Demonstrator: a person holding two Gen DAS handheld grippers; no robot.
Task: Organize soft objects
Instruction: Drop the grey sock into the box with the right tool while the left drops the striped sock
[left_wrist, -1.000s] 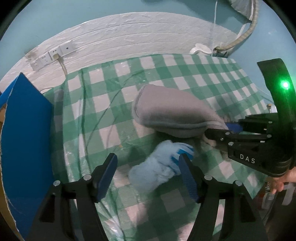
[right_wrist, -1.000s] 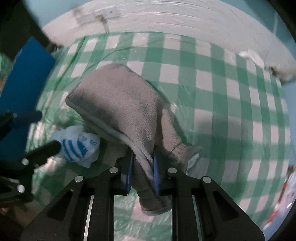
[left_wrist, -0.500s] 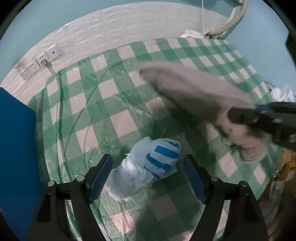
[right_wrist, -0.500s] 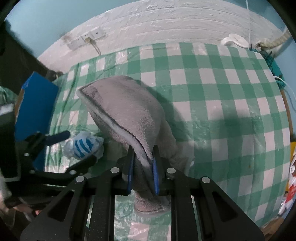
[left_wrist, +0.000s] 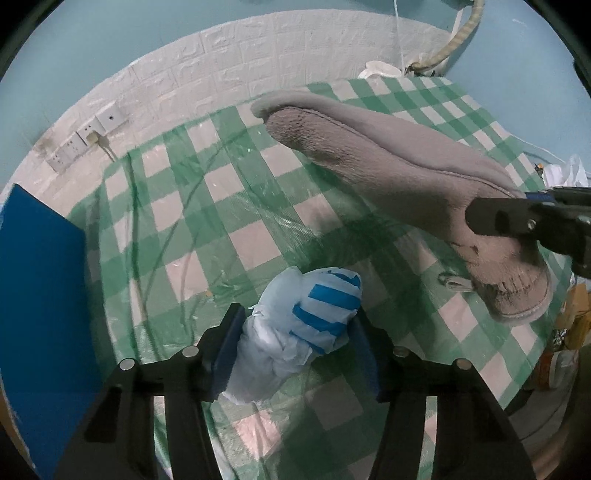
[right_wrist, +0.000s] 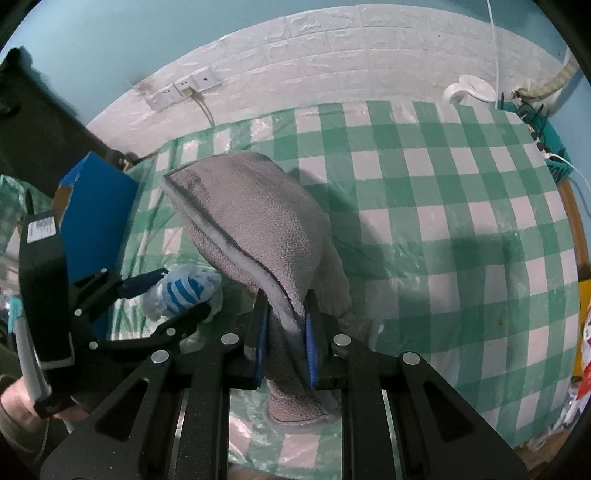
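Observation:
A grey fleece slipper (right_wrist: 258, 221) hangs in the air, pinched in my right gripper (right_wrist: 284, 328), which is shut on its rim. The slipper also shows in the left wrist view (left_wrist: 399, 173), raised above the green checked tablecloth (left_wrist: 229, 206). A crumpled pale blue cloth with blue stripes (left_wrist: 306, 325) lies on the cloth between the fingers of my left gripper (left_wrist: 299, 347). The pads touch both its sides. It also shows in the right wrist view (right_wrist: 184, 291).
A blue box (left_wrist: 37, 295) stands at the left table edge, also in the right wrist view (right_wrist: 96, 221). Wall sockets with a cable (left_wrist: 88, 136) sit on the white brick wall behind. Bags and clutter (left_wrist: 565, 332) lie beyond the right table edge.
My right gripper has lifted the grey slipper up off the table. My left gripper has moved forward around the striped cloth and closed in on it.

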